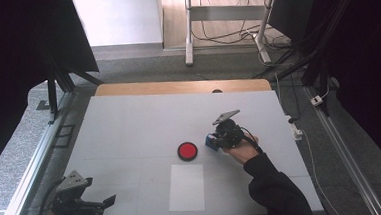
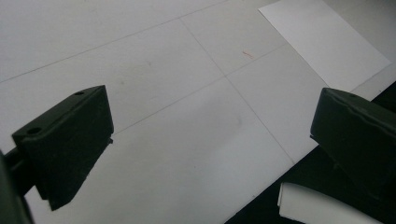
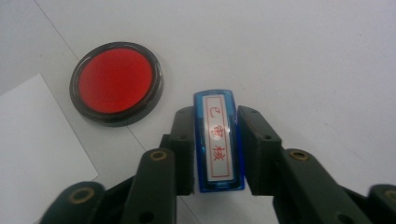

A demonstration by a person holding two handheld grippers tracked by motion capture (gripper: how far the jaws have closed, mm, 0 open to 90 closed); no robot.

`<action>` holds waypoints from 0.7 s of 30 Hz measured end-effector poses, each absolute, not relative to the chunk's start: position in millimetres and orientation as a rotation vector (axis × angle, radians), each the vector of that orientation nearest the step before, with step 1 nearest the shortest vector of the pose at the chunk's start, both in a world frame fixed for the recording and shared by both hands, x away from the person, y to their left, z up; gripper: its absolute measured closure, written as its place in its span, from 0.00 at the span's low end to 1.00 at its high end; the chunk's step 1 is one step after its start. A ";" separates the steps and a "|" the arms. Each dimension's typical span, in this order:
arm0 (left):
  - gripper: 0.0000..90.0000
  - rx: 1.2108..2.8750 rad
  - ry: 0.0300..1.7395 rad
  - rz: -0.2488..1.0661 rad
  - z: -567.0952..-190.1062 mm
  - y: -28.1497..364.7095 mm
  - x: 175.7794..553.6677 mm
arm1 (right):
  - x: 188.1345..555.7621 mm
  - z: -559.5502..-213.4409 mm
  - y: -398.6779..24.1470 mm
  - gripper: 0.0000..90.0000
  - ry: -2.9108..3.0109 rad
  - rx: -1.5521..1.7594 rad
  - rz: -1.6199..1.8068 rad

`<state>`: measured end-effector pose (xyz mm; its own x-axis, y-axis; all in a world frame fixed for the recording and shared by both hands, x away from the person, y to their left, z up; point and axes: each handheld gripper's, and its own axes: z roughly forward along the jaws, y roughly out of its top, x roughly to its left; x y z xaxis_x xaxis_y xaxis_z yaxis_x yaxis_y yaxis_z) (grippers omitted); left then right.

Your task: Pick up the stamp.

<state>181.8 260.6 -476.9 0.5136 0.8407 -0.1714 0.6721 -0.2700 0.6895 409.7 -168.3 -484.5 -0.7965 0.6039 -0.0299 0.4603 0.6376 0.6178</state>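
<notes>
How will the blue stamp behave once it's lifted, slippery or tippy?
The stamp looks like rigid glossy plastic, so probably stiff and light, but possibly slick against the pads. The right tongs clamp its long flat sides, so it should sit steady. Set down on its narrow edge, it may tip.

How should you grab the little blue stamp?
Grip the blue stamp across its two long flat sides, coming from above, as the right gripper does now. It is narrow and lies flat, so the fingers fit either side.

Stamp point(image 3: 218, 142): blue translucent body, white label, red characters, red border line. Ink pad point(image 3: 116, 84): red disc, black rim. Paper sheet point(image 1: 186, 187): white. Tabletop point(image 1: 129, 126): light grey, thin grid lines. Right gripper point(image 3: 217, 149): black.
</notes>
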 end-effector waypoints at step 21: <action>0.00 2.023 1.226 0.295 -476.8 260.5 181.4 | 405.9 -477.5 -173.0 0.79 2.635 0.889 0.945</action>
